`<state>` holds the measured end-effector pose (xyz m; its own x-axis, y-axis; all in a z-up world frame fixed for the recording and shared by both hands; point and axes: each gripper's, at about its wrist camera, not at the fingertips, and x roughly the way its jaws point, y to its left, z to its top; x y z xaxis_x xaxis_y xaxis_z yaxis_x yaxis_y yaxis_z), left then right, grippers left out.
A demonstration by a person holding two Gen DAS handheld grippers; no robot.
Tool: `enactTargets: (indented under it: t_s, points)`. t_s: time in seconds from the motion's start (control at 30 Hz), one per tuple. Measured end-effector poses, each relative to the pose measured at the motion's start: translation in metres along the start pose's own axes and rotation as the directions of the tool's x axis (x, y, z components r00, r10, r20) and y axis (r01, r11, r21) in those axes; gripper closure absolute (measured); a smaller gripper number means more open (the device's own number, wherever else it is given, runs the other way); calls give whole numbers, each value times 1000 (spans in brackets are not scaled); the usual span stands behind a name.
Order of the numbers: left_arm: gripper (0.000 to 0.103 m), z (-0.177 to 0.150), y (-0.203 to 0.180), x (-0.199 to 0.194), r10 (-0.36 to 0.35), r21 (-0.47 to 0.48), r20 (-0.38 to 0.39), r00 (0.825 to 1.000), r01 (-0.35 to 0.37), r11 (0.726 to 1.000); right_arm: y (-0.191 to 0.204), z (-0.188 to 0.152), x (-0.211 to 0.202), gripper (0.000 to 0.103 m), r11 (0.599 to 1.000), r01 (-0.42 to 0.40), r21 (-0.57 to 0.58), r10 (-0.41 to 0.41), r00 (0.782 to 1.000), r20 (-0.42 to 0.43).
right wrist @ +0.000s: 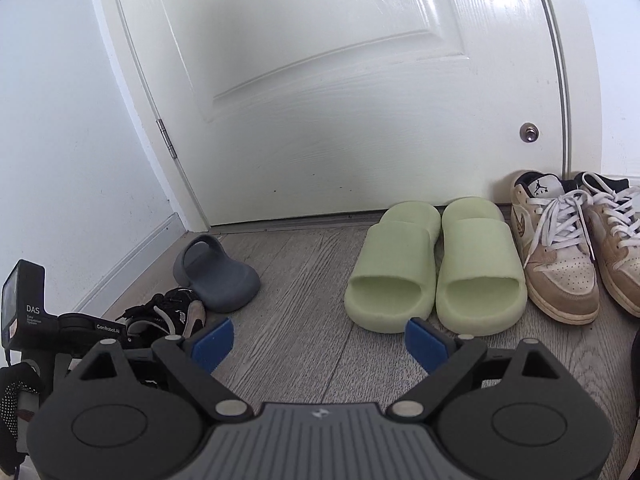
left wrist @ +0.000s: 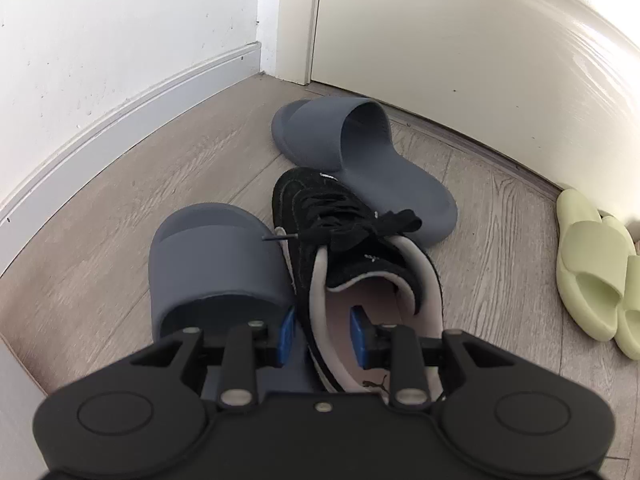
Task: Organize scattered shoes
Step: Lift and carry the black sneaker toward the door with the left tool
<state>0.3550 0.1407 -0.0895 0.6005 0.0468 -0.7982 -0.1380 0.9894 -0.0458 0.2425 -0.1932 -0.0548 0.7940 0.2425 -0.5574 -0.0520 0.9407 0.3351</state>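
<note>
We see the white door [right wrist: 320,92] ahead of both tools, wood floor [right wrist: 296,280] under everything. Tan sneakers [right wrist: 560,248] sit ahead-right of our right tool [right wrist: 318,344], green slides [right wrist: 436,272] paired just ahead of it; its jaws gape wide, nothing between them. One grey slide [left wrist: 216,264] lies just left of our left tool [left wrist: 322,340], the other [left wrist: 360,160] lies farther ahead. Left tool straddles the black sneaker's [left wrist: 340,240] collar wall, jaws slightly apart, pads not pressing.
</note>
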Motion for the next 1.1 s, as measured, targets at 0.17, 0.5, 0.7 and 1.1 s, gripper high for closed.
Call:
enactTargets:
  t_s: [0.17,0.5,0.7,1.1]
  points:
    - [73,4,-17,13,52,107,44,998,-56,993,3,-4,5,10,1000,-12,-4,12,1000,-20]
    - [91,7,-31,19,148,139,118,982,-164,977,15,-13,15,10,996,14,-91,-18,999,-46]
    - [92,15,-3,-11,48,-36,105,993,-45,998,21,-14,15,10,986,46,-162,-51,998,-30]
    - [92,-27,-89,-90,-239,82,156,958,229,970,1,3,-4,10,991,81,-110,-80,997,15]
